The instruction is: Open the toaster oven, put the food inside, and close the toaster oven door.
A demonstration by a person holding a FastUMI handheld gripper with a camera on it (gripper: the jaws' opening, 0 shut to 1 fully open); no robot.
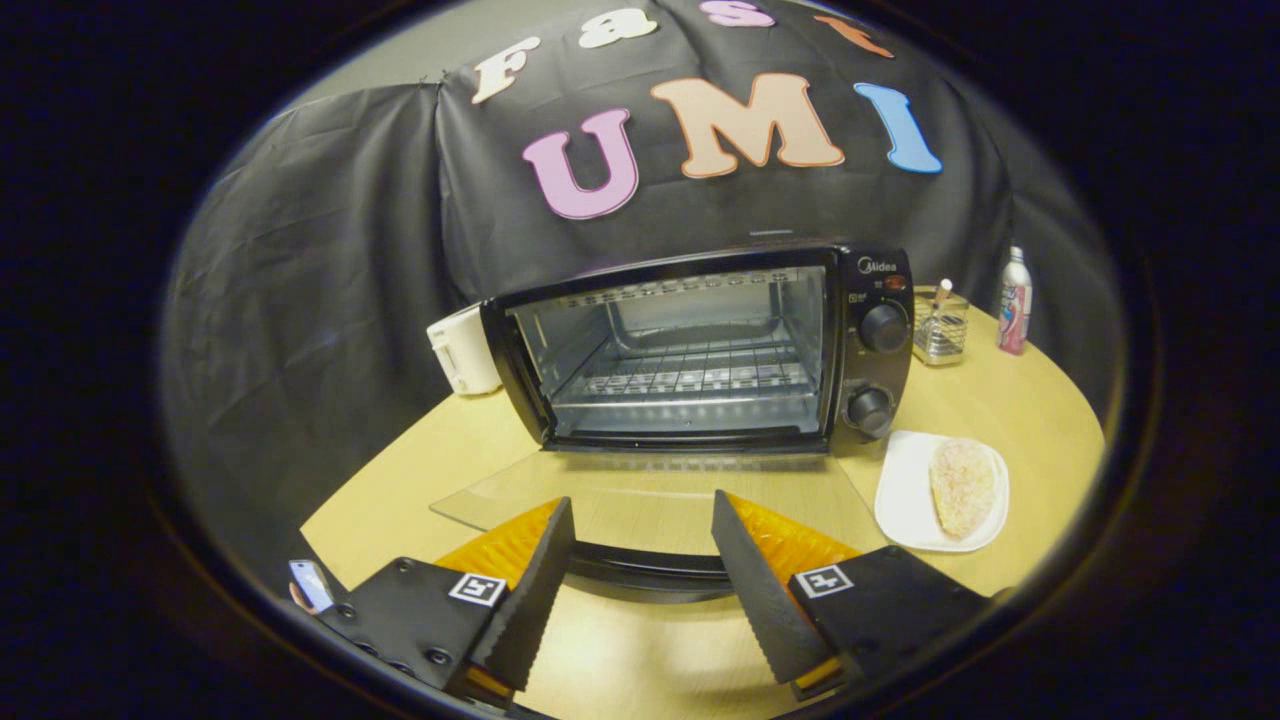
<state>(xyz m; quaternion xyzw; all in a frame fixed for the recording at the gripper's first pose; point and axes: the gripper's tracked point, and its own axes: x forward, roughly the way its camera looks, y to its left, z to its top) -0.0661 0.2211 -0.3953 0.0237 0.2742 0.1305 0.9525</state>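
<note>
The black toaster oven [700, 345] stands on the round wooden table [1040, 420] with its cavity and wire rack [690, 375] exposed. Its glass door [640, 505] lies folded down flat toward me, and the door's dark handle [645, 568] runs across between my fingers. My gripper [640, 570] is open, its fingers wide apart over the door's front edge, pressing on nothing. The food, a pale breaded piece [965, 485], lies on a white plate [905, 490] to the right of the oven, beyond my right finger.
A white appliance [462, 350] sits behind the oven's left side. At the back right are a wire holder [940, 330] and a spray bottle [1014, 300]. Black cloth walls the booth behind the table. A small object [310, 585] lies by my left finger.
</note>
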